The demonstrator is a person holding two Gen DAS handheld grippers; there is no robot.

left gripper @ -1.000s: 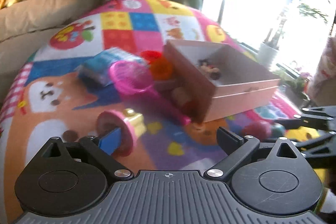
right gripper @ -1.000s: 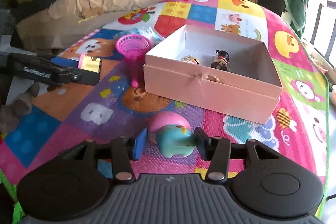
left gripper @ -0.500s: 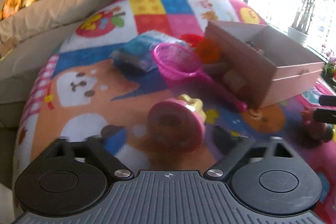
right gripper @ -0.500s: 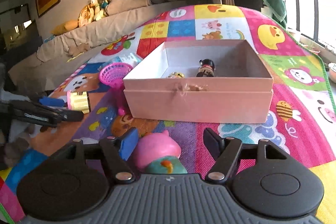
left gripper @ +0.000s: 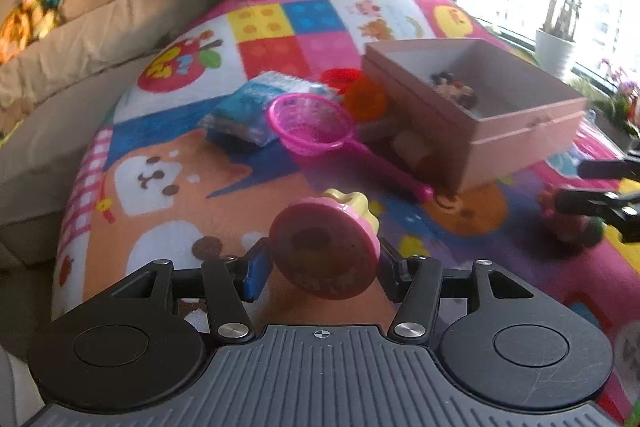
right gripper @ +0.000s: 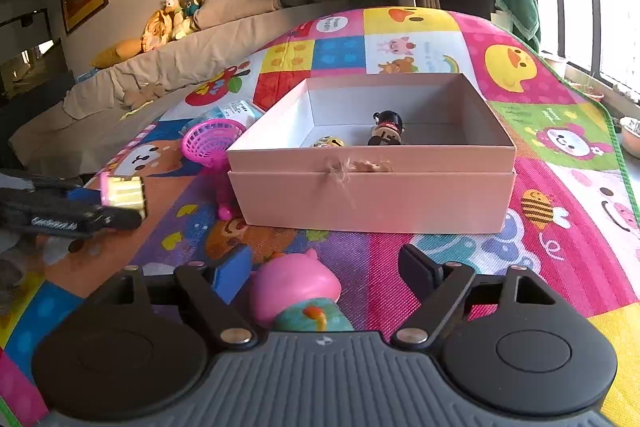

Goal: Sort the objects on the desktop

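Toys lie scattered on a bright patchwork play mat (right gripper: 568,131) with cartoon animals, and a pink cardboard box (right gripper: 372,195) stands open in the middle of it. Inside the box, toward its near wall, are a small dark-haired figurine (right gripper: 387,127) standing upright and a yellowish toy (right gripper: 328,142) of which only the top shows.

The left hand-held gripper (left gripper: 322,263) has its jaws closing on a pink-and-yellow cupcake toy (left gripper: 326,247); the blue pad and the black pad sit against the toy's round pink rim on either side, and its yellow base points away from the camera. In the right wrist view the same toy (right gripper: 122,191) shows at the far left, caught at the tip of that gripper.

The right hand-held gripper (right gripper: 324,271) has its jaws opening, spread wide with a clear gap on both sides of a pink-and-teal animal toy (right gripper: 296,291) that rests on the mat between them, close to the gripper body. Neither pad touches it.

Left of the box lies a pink toy net (left gripper: 310,125), its basket beside a blue packet (left gripper: 256,103) and its handle running along the mat toward the box's near corner. A red piece (left gripper: 342,77) and an orange piece (left gripper: 366,101) sit just against the box's left wall. A beige sofa (right gripper: 180,59) with soft toys runs behind the mat.
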